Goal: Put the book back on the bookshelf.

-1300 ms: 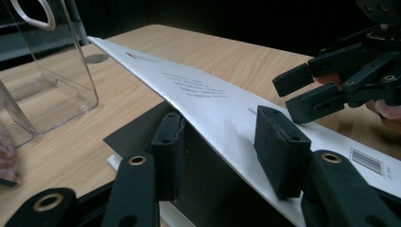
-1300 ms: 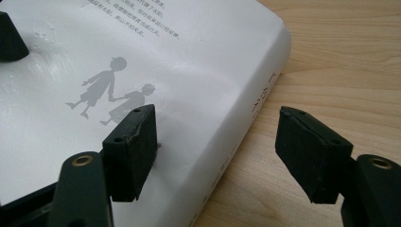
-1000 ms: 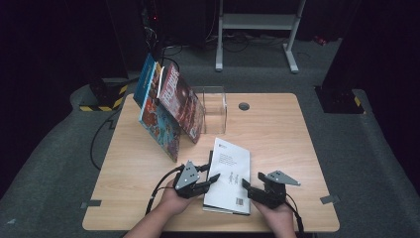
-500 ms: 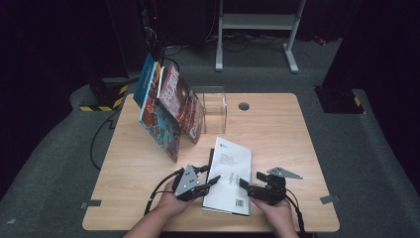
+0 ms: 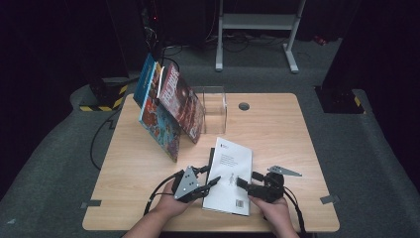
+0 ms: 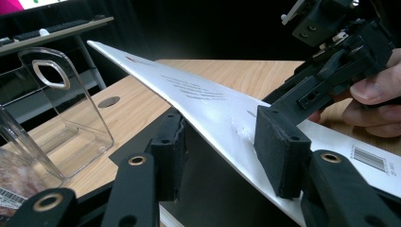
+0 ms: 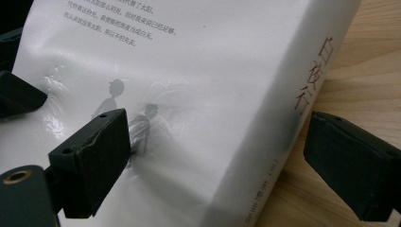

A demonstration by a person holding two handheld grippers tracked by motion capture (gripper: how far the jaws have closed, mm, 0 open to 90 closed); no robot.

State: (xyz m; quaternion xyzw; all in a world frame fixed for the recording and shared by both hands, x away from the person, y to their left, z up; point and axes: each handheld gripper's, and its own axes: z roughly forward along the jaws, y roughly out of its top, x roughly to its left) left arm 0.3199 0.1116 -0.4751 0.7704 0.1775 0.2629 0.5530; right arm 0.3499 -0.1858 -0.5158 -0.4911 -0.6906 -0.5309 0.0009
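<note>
From the high view, we saw the white book (image 5: 229, 176) lying on the surface (image 5: 277, 134) between both tongs. In the left gripper view, our left tongs (image 6: 222, 142) straddled its lifted cover, one pad on top, one beneath. In the right gripper view, our right tongs (image 7: 215, 146) had just been opening wide around the spine, unclamped; we judged the cover might crease or slip.

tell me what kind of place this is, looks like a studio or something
Probably a recording lab or studio rather than a home: a lone wooden table on grey carpet with dark surroundings, cables and a metal stand frame behind, and books propped in a clear acrylic holder as props.
</note>
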